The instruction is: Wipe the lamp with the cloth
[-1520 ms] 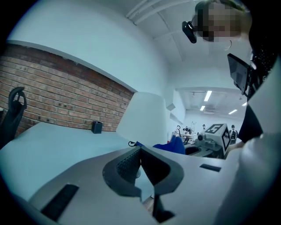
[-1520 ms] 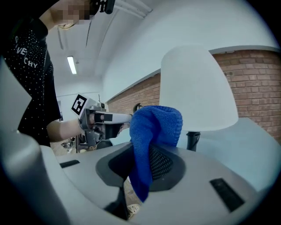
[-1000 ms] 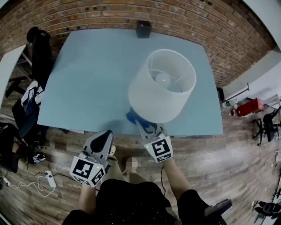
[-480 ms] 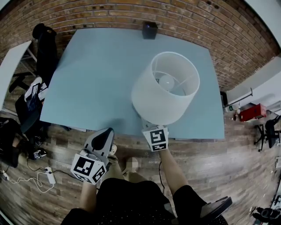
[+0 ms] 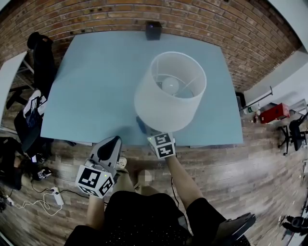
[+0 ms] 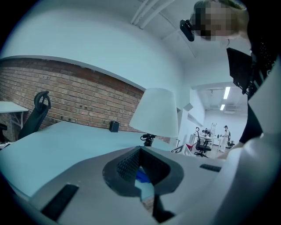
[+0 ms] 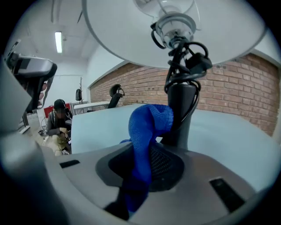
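left gripper [image 6: 139, 150] closed on nothing, well short of the lamp [image 5: 168, 93]. right gripper [image 7: 151, 151] clamped on the blue cloth [image 7: 148, 125] — soft, limp — just at the lamp's stem [image 7: 180, 110], under the shade [image 7: 114, 39]. shade likely light and dentable — brace by the stem.

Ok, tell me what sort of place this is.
Likely an office or lab workspace: a brick wall, a large blue table, a black office chair and a ceiling strip light.
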`<state>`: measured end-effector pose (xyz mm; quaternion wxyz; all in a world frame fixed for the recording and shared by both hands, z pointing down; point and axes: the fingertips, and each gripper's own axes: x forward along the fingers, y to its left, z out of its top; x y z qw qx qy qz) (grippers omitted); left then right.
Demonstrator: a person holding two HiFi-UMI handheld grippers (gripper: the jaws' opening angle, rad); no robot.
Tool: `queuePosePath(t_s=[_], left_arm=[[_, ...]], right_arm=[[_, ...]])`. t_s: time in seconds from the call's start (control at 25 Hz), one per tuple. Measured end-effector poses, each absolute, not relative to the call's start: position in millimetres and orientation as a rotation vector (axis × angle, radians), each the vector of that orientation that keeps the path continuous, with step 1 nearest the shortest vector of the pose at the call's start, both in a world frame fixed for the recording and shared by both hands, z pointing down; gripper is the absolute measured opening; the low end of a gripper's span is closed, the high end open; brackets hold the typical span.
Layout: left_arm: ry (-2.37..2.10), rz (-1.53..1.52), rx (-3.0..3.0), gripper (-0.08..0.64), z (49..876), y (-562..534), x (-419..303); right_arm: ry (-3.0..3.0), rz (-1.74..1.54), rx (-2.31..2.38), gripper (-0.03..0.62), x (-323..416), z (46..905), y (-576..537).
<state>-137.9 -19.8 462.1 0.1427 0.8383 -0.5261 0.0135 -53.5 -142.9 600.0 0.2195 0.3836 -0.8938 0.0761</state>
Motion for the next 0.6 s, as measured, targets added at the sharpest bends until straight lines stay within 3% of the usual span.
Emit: queuePosePath(t_s=[0.32, 0.6], left_arm=[[-1.489, 0.045, 2.441, 0.009, 459.8, -23.8, -134.9], [-1.505, 0.034, 2.437, 0.009, 454.1, -17.8, -130.2]], right_arm=[[-2.494, 0.313, 1.028, 0.074, -47.0, 595.1, -126.0], [-2.615, 0.269, 1.353, 0.074, 24.3, 555.4, -108.2]])
